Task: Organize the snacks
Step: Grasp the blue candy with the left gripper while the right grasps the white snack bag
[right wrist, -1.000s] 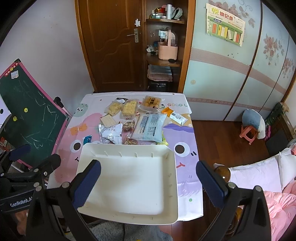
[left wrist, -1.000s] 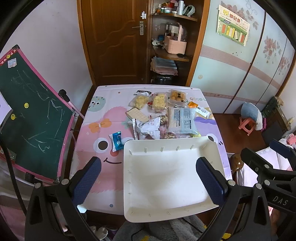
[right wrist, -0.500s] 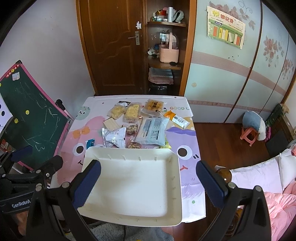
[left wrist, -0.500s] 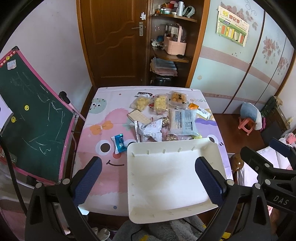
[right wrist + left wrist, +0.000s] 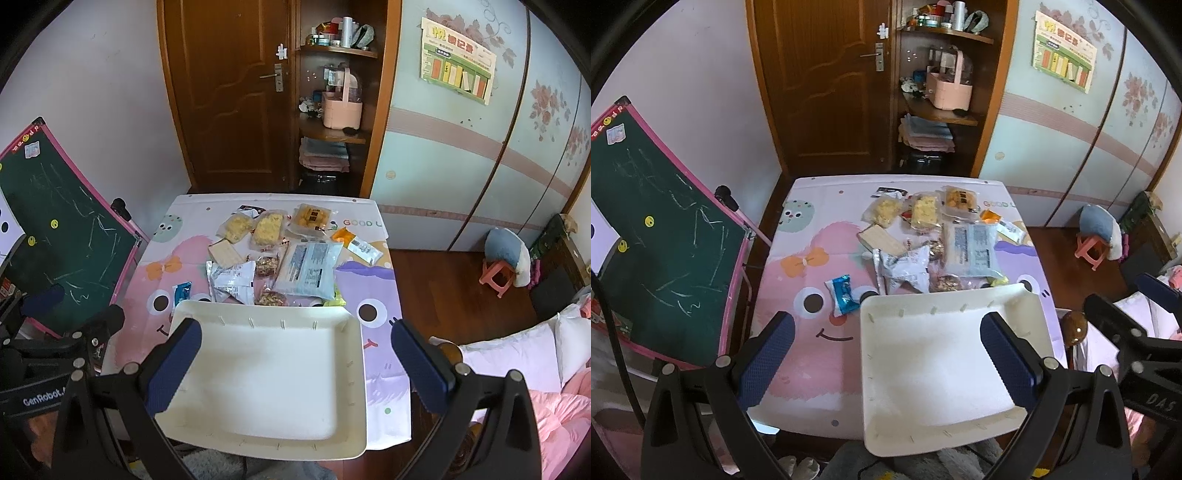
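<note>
An empty white tray rests at the table's near edge and partly overhangs it. Beyond it lies a heap of snacks: a silver-white bag, a large pale blue pack, two yellow snack bags and an orange-filled pack. A small blue packet lies alone, left of the tray's far corner. My left gripper and right gripper hover open above the tray, holding nothing.
A pink-framed chalkboard easel leans at the table's left side. A wooden door and open shelves stand behind the table. On the right are a pink stool and pink bedding.
Both grippers have drawn back from the table, so the tray and snacks look smaller. In the left wrist view the tray has slid right. Both grippers stay open.
</note>
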The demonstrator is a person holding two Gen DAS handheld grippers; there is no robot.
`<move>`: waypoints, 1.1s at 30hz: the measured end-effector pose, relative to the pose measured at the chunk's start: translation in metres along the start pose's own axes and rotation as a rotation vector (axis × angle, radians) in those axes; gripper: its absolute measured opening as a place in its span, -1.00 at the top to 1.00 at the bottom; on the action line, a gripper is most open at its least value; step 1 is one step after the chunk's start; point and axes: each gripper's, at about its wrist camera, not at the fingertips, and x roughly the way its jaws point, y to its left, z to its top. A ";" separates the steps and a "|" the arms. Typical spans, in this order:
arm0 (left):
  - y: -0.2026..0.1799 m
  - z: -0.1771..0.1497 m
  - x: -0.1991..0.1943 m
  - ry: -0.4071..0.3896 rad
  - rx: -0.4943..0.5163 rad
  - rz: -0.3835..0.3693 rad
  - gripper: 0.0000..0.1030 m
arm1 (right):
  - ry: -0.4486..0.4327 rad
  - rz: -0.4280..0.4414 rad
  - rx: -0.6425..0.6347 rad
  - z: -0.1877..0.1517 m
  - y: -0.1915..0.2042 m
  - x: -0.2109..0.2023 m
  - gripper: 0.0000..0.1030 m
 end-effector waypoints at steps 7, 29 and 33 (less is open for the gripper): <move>0.032 0.023 0.023 -0.019 -0.039 0.060 -0.94 | 0.050 0.074 0.077 0.023 -0.012 0.026 -0.99; 0.146 0.029 0.258 0.296 -0.219 -0.014 -0.94 | 0.369 0.205 -0.053 0.064 0.062 0.273 -0.90; 0.142 0.016 0.297 0.359 -0.228 -0.017 -0.94 | 0.437 0.191 -0.101 0.054 0.080 0.312 -0.89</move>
